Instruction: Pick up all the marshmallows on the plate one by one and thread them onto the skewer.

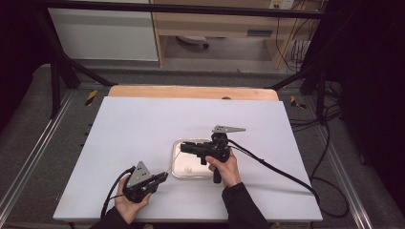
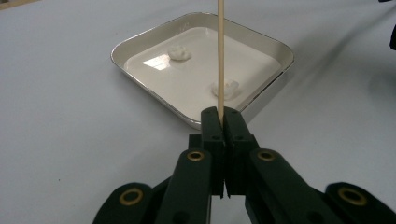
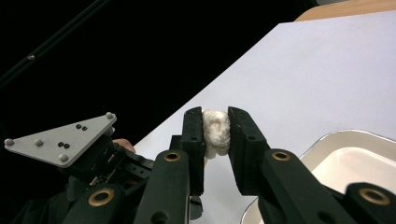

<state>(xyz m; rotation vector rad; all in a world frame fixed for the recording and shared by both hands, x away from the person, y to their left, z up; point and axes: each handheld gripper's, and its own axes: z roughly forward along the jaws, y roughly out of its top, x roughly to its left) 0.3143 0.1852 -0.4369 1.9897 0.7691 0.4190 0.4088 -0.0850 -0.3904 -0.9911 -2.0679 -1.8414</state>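
Left gripper (image 2: 223,122): I keep it low at the near left of the surface (image 1: 143,119). Its jaws are closed tight on a thin wooden skewer (image 2: 220,56), which stands out from the tips and points toward the tray.

Skewer: it is bare as far as I see — no piece is threaded on it yet.

Tray (image 2: 140,39): a shallow metal tray with white inside, in the middle of the surface, just in front of the left gripper. Two white soft pieces lie in it, one at the far side (image 2: 179,53) and one nearer (image 2: 226,88), partly behind the skewer.

Right gripper (image 3: 215,133): I hold it above the tray, turned toward the left. Its jaws are narrow and they press on a white soft piece (image 3: 215,130), lifted clear of the tray.

Progress: I judge the picking is done for this one piece. What is left is to bring it to the skewer tip and push it on, then the two pieces in the tray.

Around: a wooden board edge (image 1: 191,91) behind the white surface, dark frame bars and cables (image 1: 286,174) at the right.

In the way: nothing stands between the two grippers — only the thin tip is hard to aim at.
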